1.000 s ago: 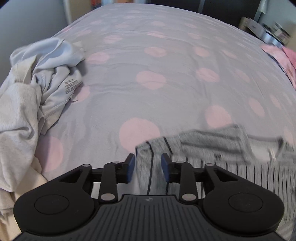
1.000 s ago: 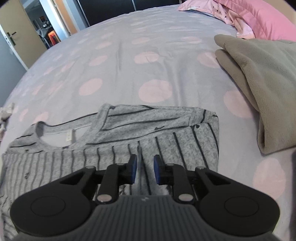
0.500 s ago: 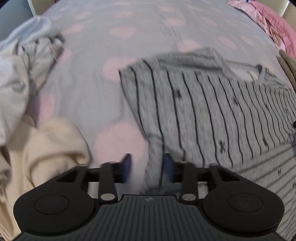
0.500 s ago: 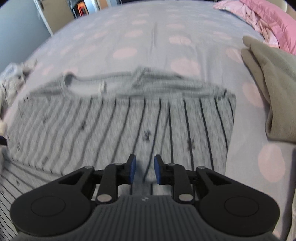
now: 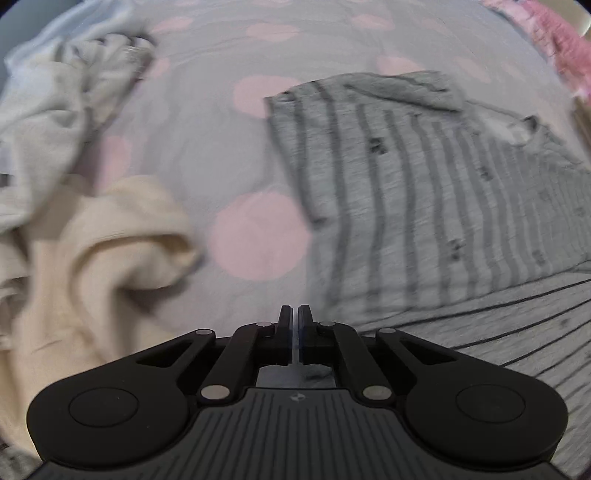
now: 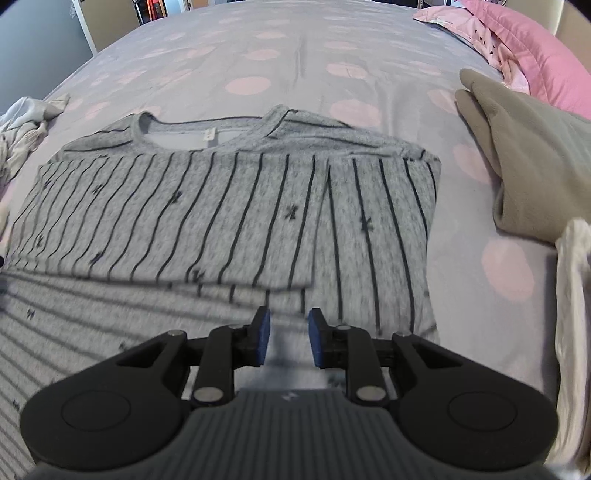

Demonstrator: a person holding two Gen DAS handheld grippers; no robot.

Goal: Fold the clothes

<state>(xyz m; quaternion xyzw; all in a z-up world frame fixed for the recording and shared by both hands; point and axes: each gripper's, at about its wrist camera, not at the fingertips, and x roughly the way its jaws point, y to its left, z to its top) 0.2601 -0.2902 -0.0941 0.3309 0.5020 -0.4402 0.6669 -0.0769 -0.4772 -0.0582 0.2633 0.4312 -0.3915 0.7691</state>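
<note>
Left wrist — left gripper (image 5: 295, 318) closed (grip unclear).

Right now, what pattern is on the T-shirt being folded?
Grey T-shirt with thin dark stripes; clearest in the right wrist view.

bed: wide lavender-grey bedspread with pale pink dots (image 6: 258, 48) is covering it edge to edge | head end: plump pink pillows (image 6: 535, 48) are lying at far right | walls: a blue-grey wall (image 6: 33, 48) is standing far left, beside a tan wooden door (image 6: 110, 26) | light: soft, even daylight is falling across the bed
</note>
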